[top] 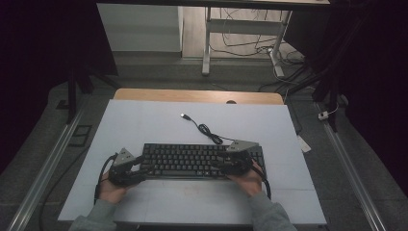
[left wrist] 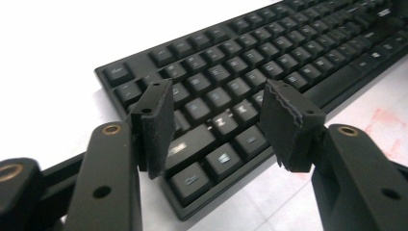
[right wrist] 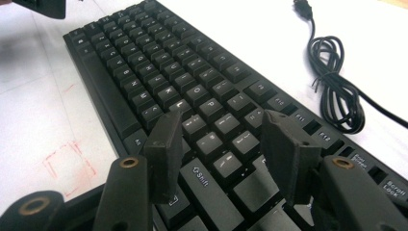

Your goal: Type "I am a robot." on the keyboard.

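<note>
A black keyboard [top: 202, 160] lay on a pale sheet covering the table [top: 144, 125], its long axis running left to right across the person's front, near the table's front half. A person's two hands came in from the bottom of the high view, each holding a two-jaw tool – the left gripper [top: 139, 163] at the keyboard's left end, the right gripper [top: 219, 161] over its right portion.

In the left gripper view, the left tool's fingers [left wrist: 156, 125] stood spread wide apart, hovering above the lower-left corner keys; the keyboard stretched away from them up and to the right. Nothing was pinched between them, and whether they touched the keycaps could not be told.

In the right gripper view, the right tool's fingers [right wrist: 166, 154] were likewise spread, with nothing between them, poised over the keys around the right Shift key [right wrist: 204, 185] – the rest of the board ran off toward the upper left.

The keyboard's cable [top: 207, 130] trailed from its back edge toward the far side of the table, coiled partway, ending in a loose USB plug [top: 184, 116].

Each gripper sat near its own end of the long axis, so the board lay directly ahead of and beneath both sets of fingers; neither hand seemed clearly nearer than the other
</note>
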